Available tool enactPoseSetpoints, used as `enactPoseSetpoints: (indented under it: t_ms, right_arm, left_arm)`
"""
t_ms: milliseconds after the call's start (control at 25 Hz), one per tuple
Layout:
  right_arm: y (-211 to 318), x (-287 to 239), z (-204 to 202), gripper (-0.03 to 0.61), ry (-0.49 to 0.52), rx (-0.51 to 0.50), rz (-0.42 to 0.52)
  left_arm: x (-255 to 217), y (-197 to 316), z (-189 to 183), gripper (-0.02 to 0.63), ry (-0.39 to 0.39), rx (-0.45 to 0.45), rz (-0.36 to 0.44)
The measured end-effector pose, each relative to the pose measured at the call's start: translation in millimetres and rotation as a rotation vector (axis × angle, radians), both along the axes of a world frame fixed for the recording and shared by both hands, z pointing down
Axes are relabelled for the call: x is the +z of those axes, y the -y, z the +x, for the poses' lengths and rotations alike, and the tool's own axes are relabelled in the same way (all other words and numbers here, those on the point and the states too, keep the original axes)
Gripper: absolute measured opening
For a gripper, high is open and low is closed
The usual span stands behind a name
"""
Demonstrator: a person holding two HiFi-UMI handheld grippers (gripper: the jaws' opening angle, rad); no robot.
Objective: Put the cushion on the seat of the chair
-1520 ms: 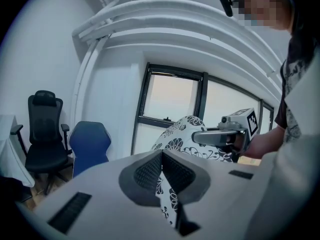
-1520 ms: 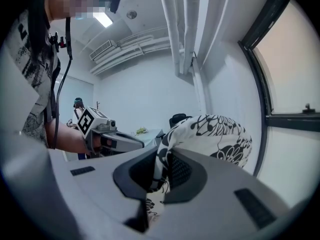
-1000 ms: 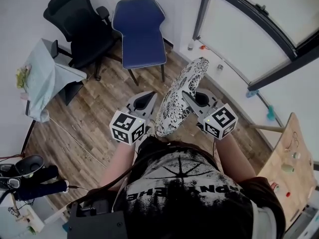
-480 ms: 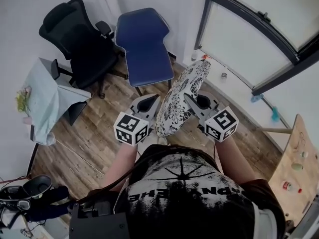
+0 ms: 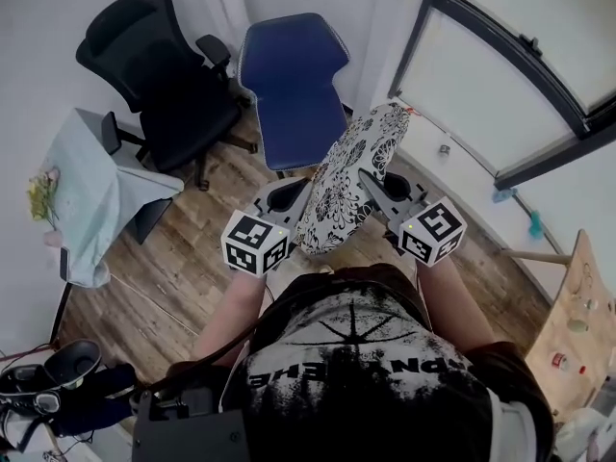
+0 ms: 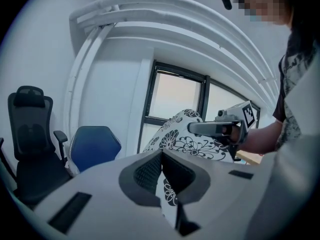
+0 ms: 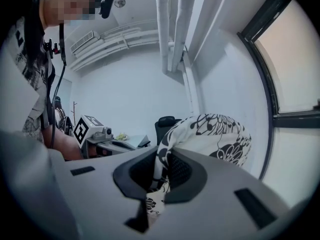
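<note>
Nearest the camera, the person's black printed shirt [image 5: 356, 364] fills the bottom of the head view, with both forearms reaching forward. The left gripper [image 5: 289, 192] and the right gripper [image 5: 373, 183] are held side by side in front of the body, each with its marker cube nearest the person. The cushion [image 5: 348, 176] hangs between them. It is white with a black flower pattern and stands on edge, its far end tilted up and away. In the left gripper view the jaws are closed on a thin fold of the patterned cover at the cushion's near rim, and the rest of the cushion [image 6: 192, 139] rises just beyond and to the right. In the right gripper view the jaws are likewise pinched together on bunched cloth at the rim, with the cushion [image 7: 217, 134] billowing up past them. So both grippers carry the cushion in the air, one on each side of its lower edge. Below lies the wood-plank floor [image 5: 183, 258]. Farther on stands the blue chair [image 5: 289, 75], and the cushion's far end shows just to the right of its seat, apart from it. A black office chair [image 5: 159, 65] stands to its left against the white wall. A dark-framed window [image 5: 520, 75] runs along the right.
</note>
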State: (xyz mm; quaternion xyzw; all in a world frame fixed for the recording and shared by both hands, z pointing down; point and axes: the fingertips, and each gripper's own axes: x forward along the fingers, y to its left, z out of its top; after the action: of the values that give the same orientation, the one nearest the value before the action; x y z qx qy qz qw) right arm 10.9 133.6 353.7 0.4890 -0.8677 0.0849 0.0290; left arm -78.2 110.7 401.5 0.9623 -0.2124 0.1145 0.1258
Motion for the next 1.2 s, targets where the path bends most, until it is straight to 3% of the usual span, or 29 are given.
enactPoseSetpoints:
  t_ms: [320,680,1200]
  right_arm:
    - [22.5,12.4,-24.7,0.026,-0.025,-0.066,-0.05]
    - [67.0,53.3,-24.8,0.026,0.017,-0.152,-0.107]
    - [212.2,70.0,-24.1,0.026,0.038,-0.329,-0.158]
  left_arm:
    - [24.3,8.7,-24.0,0.015,-0.021,-0.062,-0.072]
    - [58.5,44.2,-31.1,0.015,0.015,-0.159,-0.121]
    - [61.7,177.4,-14.6,0.015,0.013,-0.28,-0.179]
